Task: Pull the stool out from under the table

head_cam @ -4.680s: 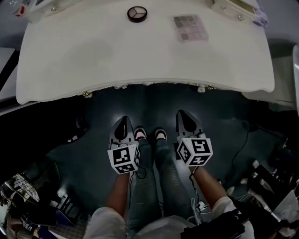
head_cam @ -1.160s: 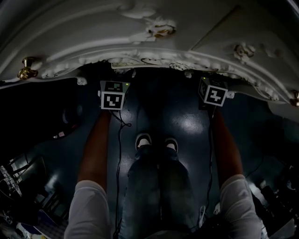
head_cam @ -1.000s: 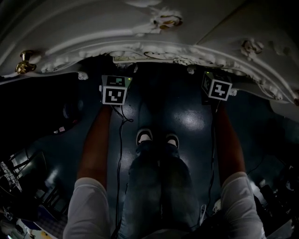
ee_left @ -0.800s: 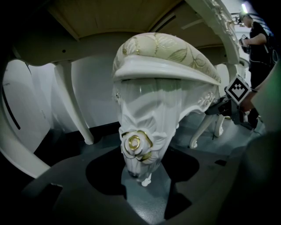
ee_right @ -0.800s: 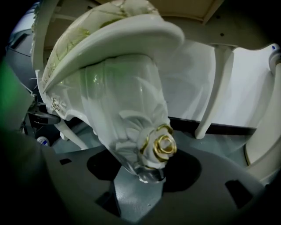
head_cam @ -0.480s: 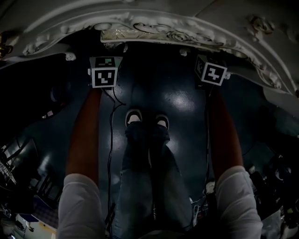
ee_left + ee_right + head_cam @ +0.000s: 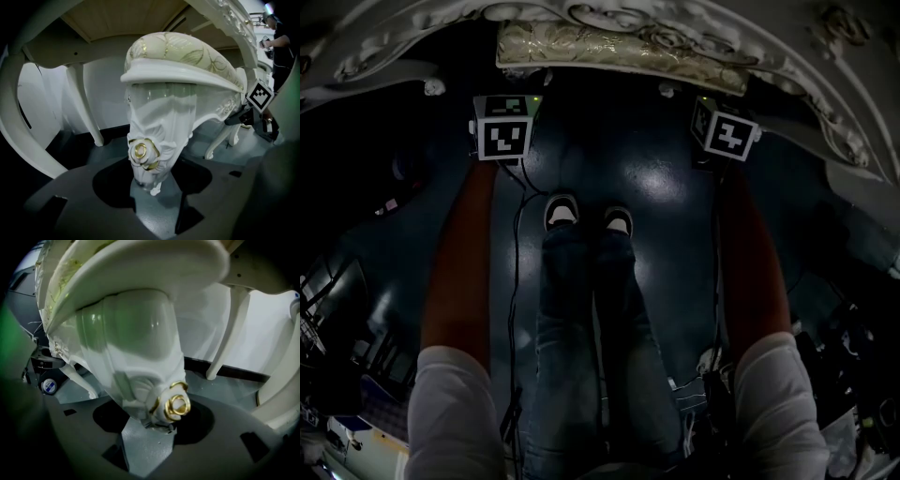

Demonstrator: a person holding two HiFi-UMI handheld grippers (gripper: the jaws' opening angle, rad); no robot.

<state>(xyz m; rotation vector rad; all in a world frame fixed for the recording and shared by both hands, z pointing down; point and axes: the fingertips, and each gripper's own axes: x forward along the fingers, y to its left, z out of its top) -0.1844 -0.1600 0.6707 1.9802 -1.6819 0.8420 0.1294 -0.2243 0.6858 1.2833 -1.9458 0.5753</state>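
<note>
While the stool (image 7: 619, 54) sits partly beneath the table apron (image 7: 787, 84) along the top of the head view, loss of grip is judged the chief hazard. The left gripper (image 7: 152, 176) is clamped wide on one rose-carved leg (image 7: 149, 140). The jaws of the right gripper (image 7: 154, 420) have just been closing, and the other leg (image 7: 140, 357) is held between them. Both knees are glossy and tapered, so downward slippage is likely under a hard tug. Were one side drawn ahead, the seat would be slewed toward a table leg (image 7: 86, 103). Little clearance is noted between cushion and apron. Open floor (image 7: 666, 216) is available at frame centre, though the shoes (image 7: 562, 212) and a trailing cable (image 7: 516, 262) lie in the path
</note>
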